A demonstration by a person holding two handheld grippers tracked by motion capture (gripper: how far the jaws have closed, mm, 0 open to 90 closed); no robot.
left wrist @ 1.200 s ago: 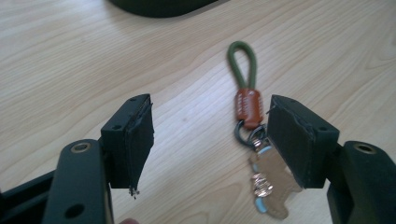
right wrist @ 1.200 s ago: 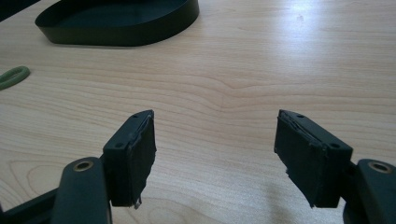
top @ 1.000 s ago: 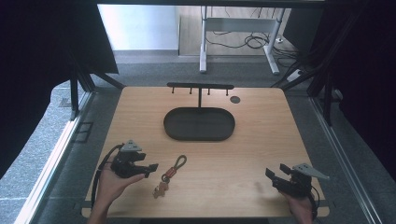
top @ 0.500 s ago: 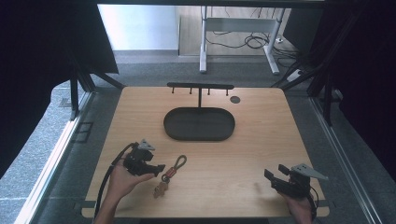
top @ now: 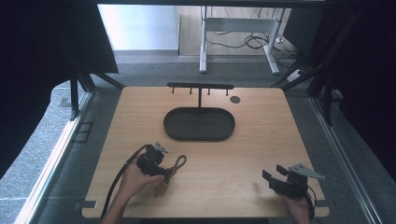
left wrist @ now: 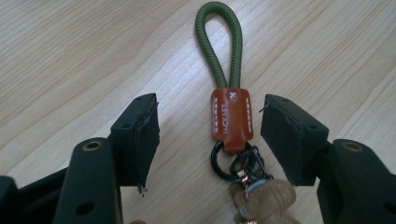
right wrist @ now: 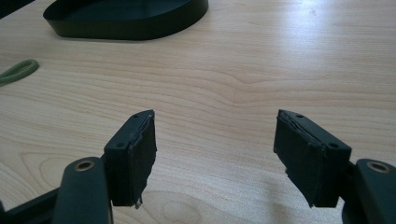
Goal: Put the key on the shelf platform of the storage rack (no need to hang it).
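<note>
Keychain (left wrist: 230, 119), green cord loop, brown leather tab, lies flat on wood.

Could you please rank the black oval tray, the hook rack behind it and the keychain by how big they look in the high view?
1. Black oval tray, clearly the largest.
2. Hook rack, long but thin, and farther from the camera.
3. Keychain, smallest, partly hidden by the left gripper.

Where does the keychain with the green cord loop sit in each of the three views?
High view: keychain at lower left, by the left tool.
Left gripper view: centre, brown leather tab between the open jaws, loop pointing up.
Right gripper view: only the loop's end, at the left edge.
Shared landmark: the black oval tray, beyond the loop.
</note>
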